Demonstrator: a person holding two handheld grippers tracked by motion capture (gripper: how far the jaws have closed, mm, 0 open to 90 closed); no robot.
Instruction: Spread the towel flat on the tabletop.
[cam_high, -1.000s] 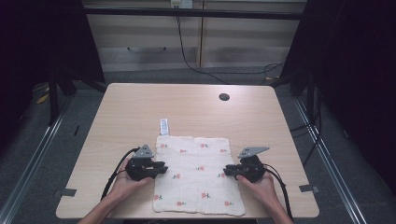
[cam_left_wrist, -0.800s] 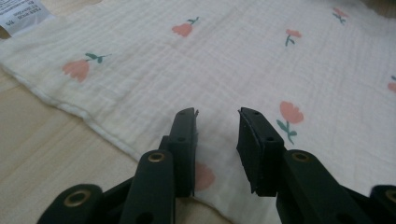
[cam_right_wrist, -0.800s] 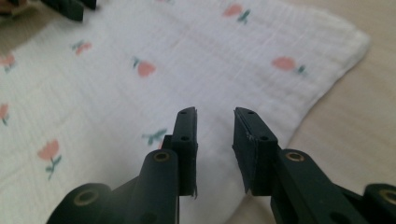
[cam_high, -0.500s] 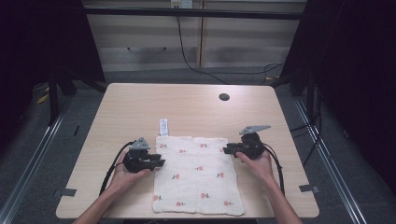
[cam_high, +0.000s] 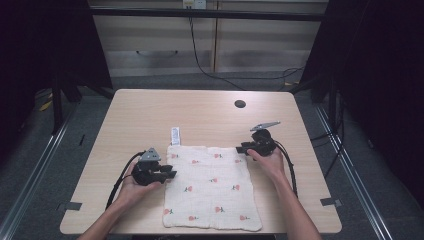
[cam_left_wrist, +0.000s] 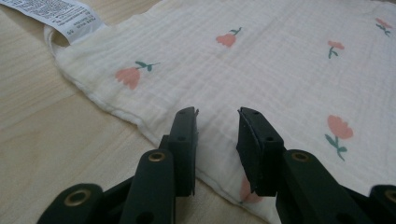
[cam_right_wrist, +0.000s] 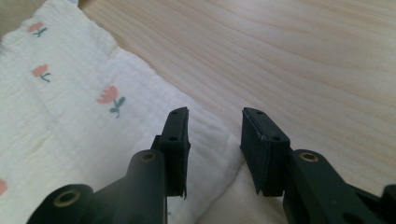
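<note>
The cloth (cam_high: 212, 187) lies flat on the near half of the tabletop (cam_high: 150, 115), its tag (cam_high: 175, 135) at the far left corner. The left tool (cam_high: 167, 175) sits at the cloth's left edge, the right tool (cam_high: 243, 148) at its far right corner.

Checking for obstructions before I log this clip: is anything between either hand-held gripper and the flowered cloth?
Nothing visible. The left hand-held gripper sits open at the cloth's left edge; the right hand-held gripper, jaws just opening, is at its far right corner, with no object between.
</note>
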